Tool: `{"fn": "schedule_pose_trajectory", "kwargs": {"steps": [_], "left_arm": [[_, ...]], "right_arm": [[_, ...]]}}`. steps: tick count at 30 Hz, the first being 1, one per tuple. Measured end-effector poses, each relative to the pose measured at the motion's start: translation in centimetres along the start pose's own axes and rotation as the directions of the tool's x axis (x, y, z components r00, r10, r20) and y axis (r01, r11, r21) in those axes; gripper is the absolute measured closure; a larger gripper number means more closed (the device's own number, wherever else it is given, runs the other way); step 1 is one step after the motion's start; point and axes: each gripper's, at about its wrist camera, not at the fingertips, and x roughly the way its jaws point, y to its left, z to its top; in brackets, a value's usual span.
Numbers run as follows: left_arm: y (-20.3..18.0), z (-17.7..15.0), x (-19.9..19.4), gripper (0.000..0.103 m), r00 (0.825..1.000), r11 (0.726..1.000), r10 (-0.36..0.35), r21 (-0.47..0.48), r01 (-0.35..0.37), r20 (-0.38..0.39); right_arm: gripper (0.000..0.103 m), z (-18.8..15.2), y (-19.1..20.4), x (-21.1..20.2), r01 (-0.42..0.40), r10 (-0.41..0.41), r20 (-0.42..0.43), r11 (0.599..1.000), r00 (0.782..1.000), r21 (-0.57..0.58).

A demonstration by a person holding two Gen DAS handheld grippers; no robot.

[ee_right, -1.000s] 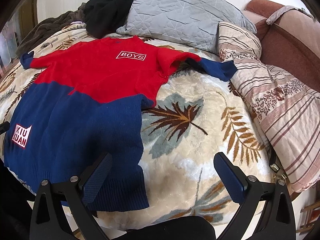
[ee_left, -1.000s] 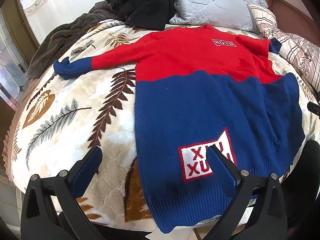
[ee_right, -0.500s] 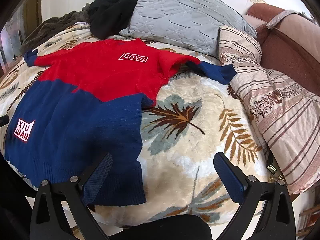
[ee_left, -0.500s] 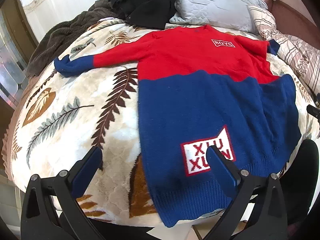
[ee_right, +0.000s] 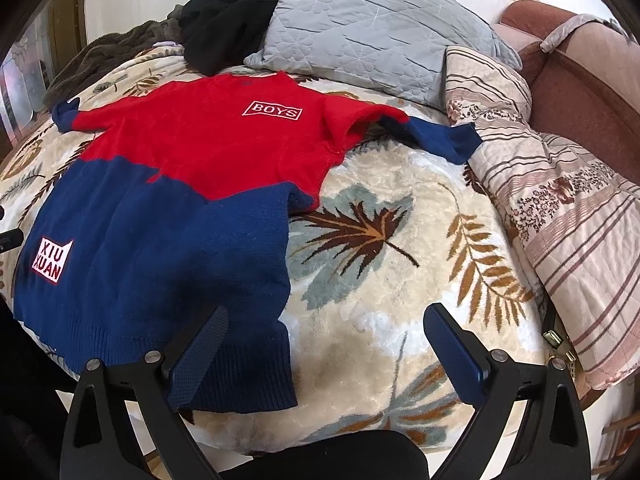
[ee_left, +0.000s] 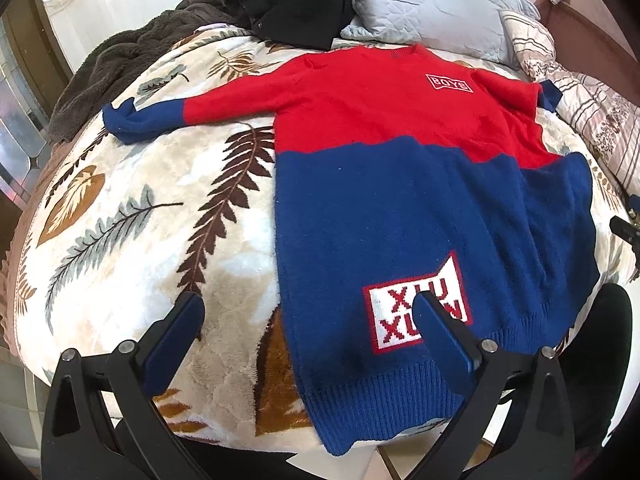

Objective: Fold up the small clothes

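Observation:
A small red and blue sweater [ee_left: 400, 208] lies flat, front up, on a leaf-patterned blanket [ee_left: 132, 220], sleeves spread out. It also shows in the right wrist view [ee_right: 160, 220]. My left gripper [ee_left: 308, 304] is open and empty, hovering above the sweater's lower left hem corner. My right gripper [ee_right: 324, 316] is open and empty, hovering above the lower right hem corner. The left sleeve [ee_left: 148, 118] ends in a blue cuff; the right sleeve [ee_right: 436, 136] reaches toward a striped quilt.
A grey pillow [ee_right: 372, 36], a black garment [ee_right: 228, 8] and a brown fleece [ee_left: 120, 64] lie at the head of the bed. A striped quilt [ee_right: 560, 208] lies along the right side. The bed's front edge drops off just under both grippers.
Both grippers have drawn back and up slightly from the sweater; the hem sits a little farther from the fingers. The sweater has not moved.

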Motion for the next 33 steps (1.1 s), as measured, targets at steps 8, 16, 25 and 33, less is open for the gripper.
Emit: {"fn": "schedule_pose_trajectory", "kwargs": {"steps": [8, 16, 25, 33], "left_arm": [[0.0, 0.3, 0.6, 0.0, 1.0, 1.0, -0.005, 0.001, 0.005, -0.016], [1.5, 0.7, 2.3, 0.0, 0.997, 0.998, -0.025, -0.052, 0.021, -0.079], [0.7, -0.3, 4.5, 0.007, 0.973, 0.989, -0.138, -0.073, 0.126, -0.183], [0.2, 0.4, 3.1, 0.094, 0.963, 0.979, -0.204, -0.039, 0.201, -0.178]], "right_arm": [[0.005, 0.3, -0.2, 0.6, -0.008, 0.008, -0.012, 1.0, 1.0, 0.003], [0.005, 0.0, -0.4, 2.4, -0.118, 0.119, -0.031, 0.993, 0.992, 0.031], [0.027, -0.4, 1.6, 5.8, -0.269, 0.267, -0.114, 0.963, 0.957, -0.001], [0.094, -0.6, 0.9, 4.2, -0.413, 0.414, -0.064, 0.91, 0.908, 0.032]]}}
